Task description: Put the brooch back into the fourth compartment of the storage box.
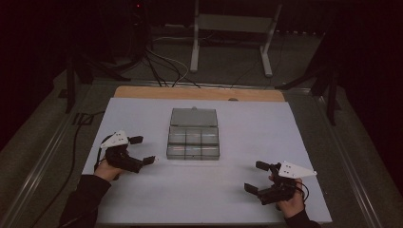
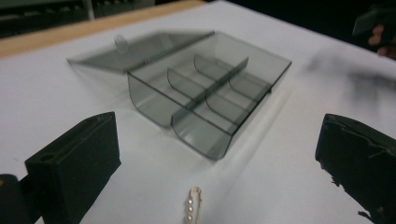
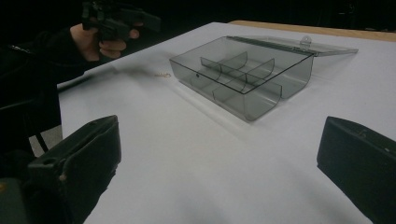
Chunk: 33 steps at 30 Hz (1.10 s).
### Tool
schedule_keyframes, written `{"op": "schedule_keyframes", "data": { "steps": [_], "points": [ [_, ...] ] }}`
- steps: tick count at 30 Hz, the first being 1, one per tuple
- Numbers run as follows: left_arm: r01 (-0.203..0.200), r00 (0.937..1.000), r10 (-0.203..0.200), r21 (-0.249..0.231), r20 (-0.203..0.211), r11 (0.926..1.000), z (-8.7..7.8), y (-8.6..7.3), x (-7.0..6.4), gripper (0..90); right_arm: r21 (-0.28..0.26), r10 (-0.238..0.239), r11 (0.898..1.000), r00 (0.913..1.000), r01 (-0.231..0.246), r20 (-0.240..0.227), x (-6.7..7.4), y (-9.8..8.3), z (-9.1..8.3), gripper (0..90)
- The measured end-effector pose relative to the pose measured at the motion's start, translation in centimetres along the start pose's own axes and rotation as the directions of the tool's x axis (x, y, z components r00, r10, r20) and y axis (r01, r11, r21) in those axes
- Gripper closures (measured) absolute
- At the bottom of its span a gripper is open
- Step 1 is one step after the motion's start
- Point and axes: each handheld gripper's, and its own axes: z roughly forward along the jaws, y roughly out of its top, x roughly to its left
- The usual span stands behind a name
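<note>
A clear grey compartment box stands in the middle of the white sheet, its lid folded open flat behind it. Its several compartments look empty. A small pearl-set pin lies on the sheet just before the box's near corner, between the jaws of my left gripper, which is open and holds nothing. The same pin is a faint speck left of the box in the right gripper view. My right gripper is open and empty, hovering at the front right, well apart from the box.
The white sheet covers most of a wooden table. Beyond the table are cables on the floor and a white frame stand. Dark stands flank both sides.
</note>
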Motion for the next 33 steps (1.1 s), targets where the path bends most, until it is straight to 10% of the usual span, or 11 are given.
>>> {"op": "schedule_keyframes", "data": {
  "steps": [19,33],
  "points": [
    [0.04,0.994,-0.02,0.19,-0.108,0.9809,1.7,-1.5,0.1,27.1,0.005,0.0,1.0,1.0,0.0,0.0,0.0,0.0,0.0,0.0],
    [0.029,0.9966,-0.006,0.274,-0.082,0.9612,2.4,-2.1,-0.1,55.8,0.01,-0.002,1.0,1.0,0.002,-0.002,0.0,0.0,0.0,0.0]
  ]
}}
